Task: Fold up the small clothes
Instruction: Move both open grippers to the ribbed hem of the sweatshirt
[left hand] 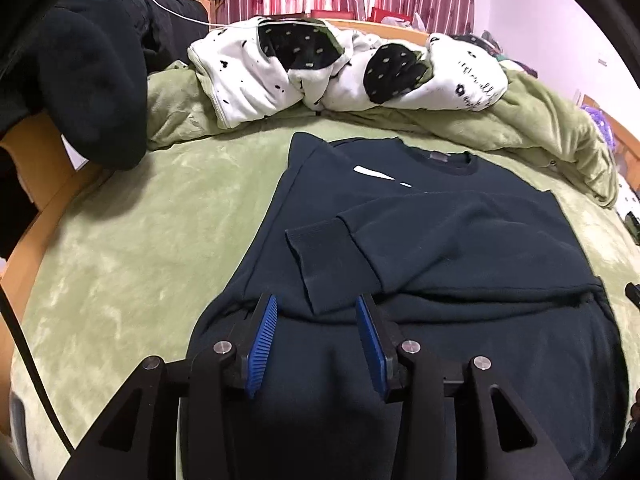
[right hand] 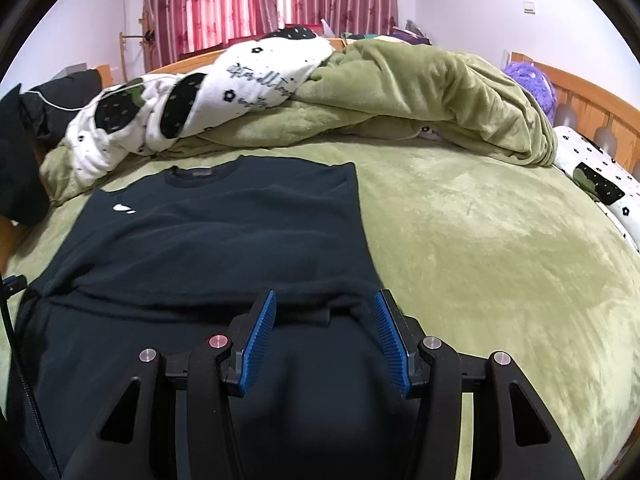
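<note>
Dark sweatshirt [left hand: 460,232] lies flat on the green bed cover [left hand: 132,240], collar toward 12 o'clock, small white mark on the chest. One sleeve is folded across the body, its ribbed cuff [left hand: 316,256] pointing toward 7 o'clock in the left wrist view. A fold line crosses the garment just ahead of both tools.

Left hand-held gripper [left hand: 316,308]: blue ribbed pads parted to a moderate gap, nothing pinched between them. It hangs over the near part of the sweatshirt; the cuff sits just beyond the fingertips at 12 o'clock.

Right hand-held gripper [right hand: 324,304]: pads likewise parted, a touch wider, empty. It is over the near right part of the sweatshirt [right hand: 224,240], whose side edge runs just outside the pad on the 3 o'clock side; bare bed cover [right hand: 500,248] fills everything further toward 3 o'clock.

Beyond the collar, at 12 o'clock: a crumpled white-and-black blanket [left hand: 344,68] on a bunched green quilt [right hand: 432,92]. Red curtains [right hand: 272,0] behind.
</note>
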The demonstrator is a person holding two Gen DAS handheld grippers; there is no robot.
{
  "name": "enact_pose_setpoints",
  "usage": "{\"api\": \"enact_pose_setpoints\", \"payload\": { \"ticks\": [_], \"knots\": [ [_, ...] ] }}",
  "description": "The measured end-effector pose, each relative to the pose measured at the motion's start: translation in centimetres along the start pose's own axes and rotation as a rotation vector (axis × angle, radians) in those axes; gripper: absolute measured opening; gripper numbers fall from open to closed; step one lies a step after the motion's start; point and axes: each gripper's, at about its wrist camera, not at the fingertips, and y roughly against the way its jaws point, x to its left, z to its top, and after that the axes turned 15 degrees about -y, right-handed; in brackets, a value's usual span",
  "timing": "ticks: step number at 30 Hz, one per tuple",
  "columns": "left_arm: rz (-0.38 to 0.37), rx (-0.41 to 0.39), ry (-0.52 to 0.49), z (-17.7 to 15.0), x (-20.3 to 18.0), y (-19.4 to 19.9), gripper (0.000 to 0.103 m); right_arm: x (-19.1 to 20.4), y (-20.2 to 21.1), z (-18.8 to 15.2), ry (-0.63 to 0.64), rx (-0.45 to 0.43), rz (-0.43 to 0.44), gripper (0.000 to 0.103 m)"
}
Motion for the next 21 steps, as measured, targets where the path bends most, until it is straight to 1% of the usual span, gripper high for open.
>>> {"api": "enact_pose_setpoints", "payload": {
  "ticks": [2,3,5,7,9,10,13,15,18,21],
  "knots": [
    [0.008,-0.017,-0.004,-0.5,0.0,1.6,0.039,-0.2,1.8,-0.5,-0.001,-0.005,0.002,0.050],
    [0.010,-0.024,-0.005,-0.7,-0.1,2.3,0.041,-0.3,2.5,-0.6,0.000,-0.004,0.004,0.050],
    [0.012,-0.041,-0.005,-1.3,-0.1,4.2,0.047,-0.7,4.1,-1.0,-0.007,0.014,0.014,0.055],
    [0.015,-0.057,-0.001,-1.9,-0.2,5.7,0.059,-1.3,5.5,-1.5,-0.021,0.022,0.026,0.063],
    [0.009,-0.074,0.007,-2.6,-0.3,7.0,0.060,-1.8,7.1,-2.1,-0.032,0.022,0.037,0.066],
    [0.007,-0.076,0.006,-2.9,-0.4,7.6,0.060,-2.0,7.6,-2.2,-0.030,0.021,0.036,0.069],
    [0.003,-0.070,-0.023,-4.1,-0.9,9.0,0.060,-2.4,9.5,-3.3,-0.014,-0.010,0.014,0.074],
    [0.009,-0.071,-0.040,-5.0,-1.3,9.8,0.060,-2.7,10.7,-4.0,0.005,-0.025,0.009,0.075],
    [0.008,-0.075,-0.048,-6.4,-1.5,10.8,0.060,-3.3,12.1,-4.9,0.016,-0.020,0.025,0.075],
    [-0.021,-0.064,-0.052,-7.8,-1.4,11.4,0.060,-4.5,13.1,-5.9,0.011,-0.018,0.001,0.075]
  ]
}}
